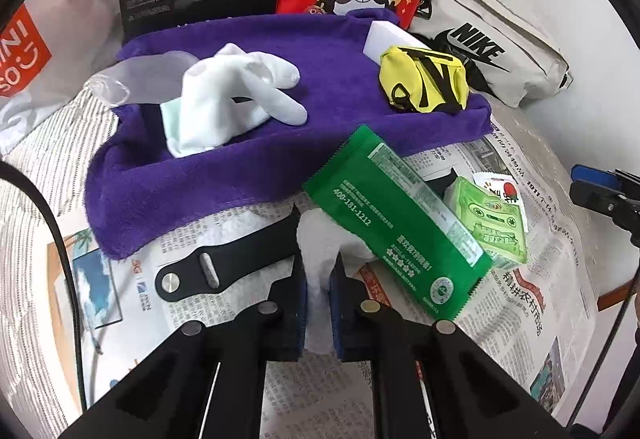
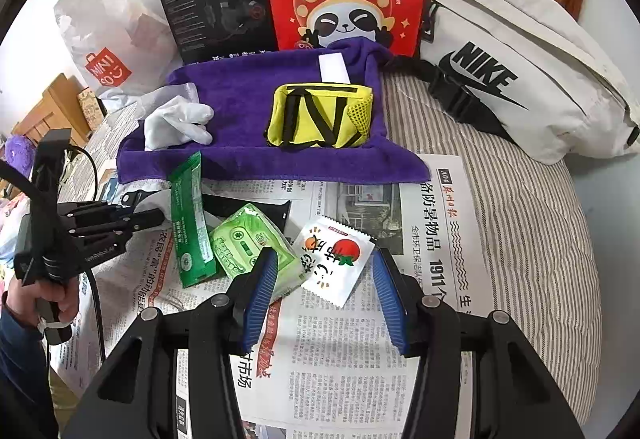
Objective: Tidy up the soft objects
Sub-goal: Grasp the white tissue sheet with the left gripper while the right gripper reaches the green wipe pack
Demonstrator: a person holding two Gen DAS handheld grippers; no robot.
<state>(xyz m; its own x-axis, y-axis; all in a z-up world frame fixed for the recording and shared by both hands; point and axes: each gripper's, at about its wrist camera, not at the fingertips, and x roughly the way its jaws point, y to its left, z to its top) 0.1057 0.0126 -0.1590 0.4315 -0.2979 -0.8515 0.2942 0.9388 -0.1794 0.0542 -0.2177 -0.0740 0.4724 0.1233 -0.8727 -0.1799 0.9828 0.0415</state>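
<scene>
Plainly, NIKE-lettered pouch [image 2: 520, 79]

Bare newspaper [image 2: 340, 359] before right tool [image 2: 324, 291]

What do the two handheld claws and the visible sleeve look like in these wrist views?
Both are black plastic tools with angular, cut-out linkage arms and round silver pivot pins. The right claw carries ribbed blue pads on black fingers. The left claw has dark blue pads too. Seen from the right wrist, the left tool has a black handle and a trailing black cable; the person wears a dark blue sleeve.
</scene>
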